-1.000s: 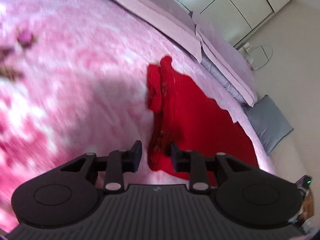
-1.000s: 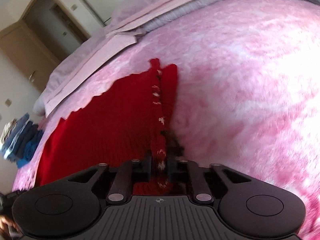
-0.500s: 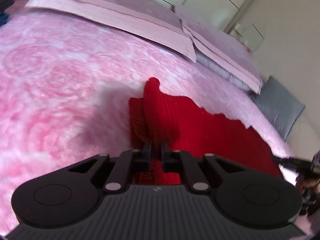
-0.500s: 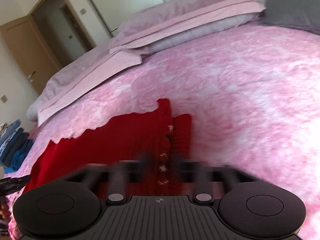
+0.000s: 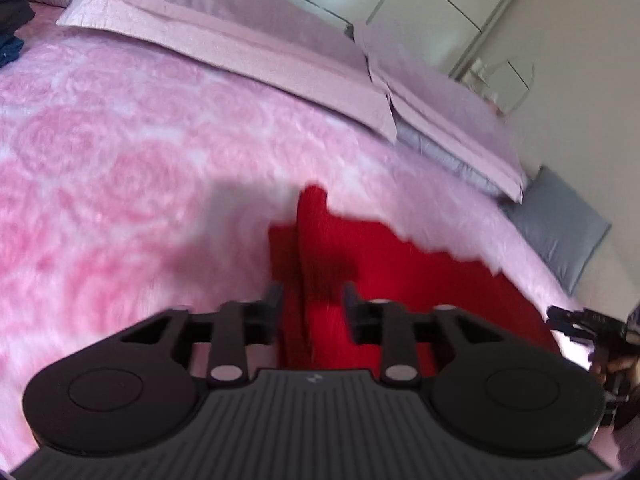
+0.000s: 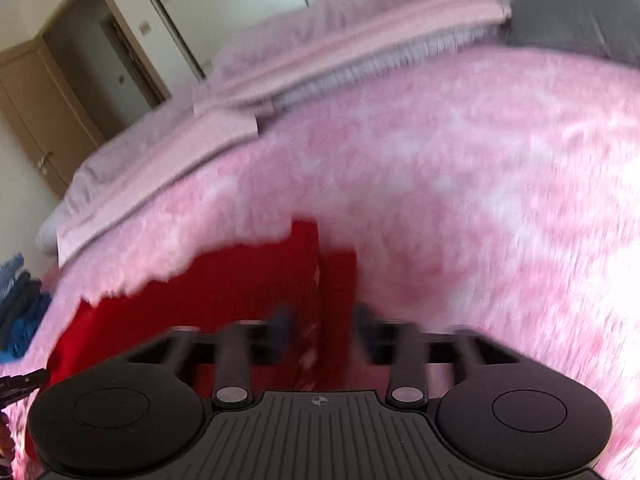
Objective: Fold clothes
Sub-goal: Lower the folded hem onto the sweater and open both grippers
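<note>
The left gripper (image 5: pixel 311 300) jaws are opening; a raised fold of the red garment (image 5: pixel 400 264) stands between them, unclamped. The right gripper (image 6: pixel 323 318) jaws are opening, with the garment's folded edge between them, released. The garment lies on the pink bed (image 5: pixel 120 168).

- sweater (image 5: pixel 400 272) on blanket (image 5: pixel 120 184), spread toward 3 o'clock in left view
- pillows (image 5: pixel 248 40) behind at 12
- cushion (image 5: pixel 560 232) at 2 o'clock
- clothes stack (image 6: pixel 20 312) at 9 o'clock, right view
</note>
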`<state>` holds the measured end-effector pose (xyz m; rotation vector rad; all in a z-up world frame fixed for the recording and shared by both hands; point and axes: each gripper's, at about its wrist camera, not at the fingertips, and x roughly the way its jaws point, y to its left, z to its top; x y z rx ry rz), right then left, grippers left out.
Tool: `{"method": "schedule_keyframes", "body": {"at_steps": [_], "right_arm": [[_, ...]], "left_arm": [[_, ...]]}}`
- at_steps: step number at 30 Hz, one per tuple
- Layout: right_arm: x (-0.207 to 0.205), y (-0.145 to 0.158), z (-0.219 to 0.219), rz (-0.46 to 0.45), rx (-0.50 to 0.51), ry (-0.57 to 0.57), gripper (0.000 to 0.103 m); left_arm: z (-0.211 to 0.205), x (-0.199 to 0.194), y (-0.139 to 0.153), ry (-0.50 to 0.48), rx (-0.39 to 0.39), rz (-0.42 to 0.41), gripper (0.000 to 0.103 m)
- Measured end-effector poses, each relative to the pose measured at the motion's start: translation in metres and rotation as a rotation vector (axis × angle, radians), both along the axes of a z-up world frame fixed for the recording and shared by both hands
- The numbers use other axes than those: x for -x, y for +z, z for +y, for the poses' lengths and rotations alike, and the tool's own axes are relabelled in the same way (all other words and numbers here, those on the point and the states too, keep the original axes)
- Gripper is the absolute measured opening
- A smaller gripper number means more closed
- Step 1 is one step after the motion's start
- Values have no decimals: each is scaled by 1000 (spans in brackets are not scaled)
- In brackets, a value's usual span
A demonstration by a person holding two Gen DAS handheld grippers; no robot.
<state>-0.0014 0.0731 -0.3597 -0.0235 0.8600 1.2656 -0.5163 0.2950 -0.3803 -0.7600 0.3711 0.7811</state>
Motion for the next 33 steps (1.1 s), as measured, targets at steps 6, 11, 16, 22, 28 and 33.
{"method": "schedule_keyframes", "body": {"at_steps": [6, 11, 16, 22, 28, 33], "right_arm": [[-9, 1, 54, -23, 36, 45, 58], [-9, -22, 84, -60, 102, 76, 6], [-19, -21, 68, -95, 45, -5, 5], [-5, -29, 73, -159, 140, 19, 13], [45, 22, 27, -335, 78, -69, 50], [98, 22, -8, -382, 106, 18, 49]], "left_arm": [[45, -37, -4, -1, 17, 47, 38], [60, -62, -21, -35, -7, 112, 5], [57, -62, -30, 12, -72, 134, 6], [45, -63, -16, 79, -97, 208, 18], [-2, -52, 28, 143, -109, 210, 23], [-59, -74, 26, -12, -133, 248, 18]]}}
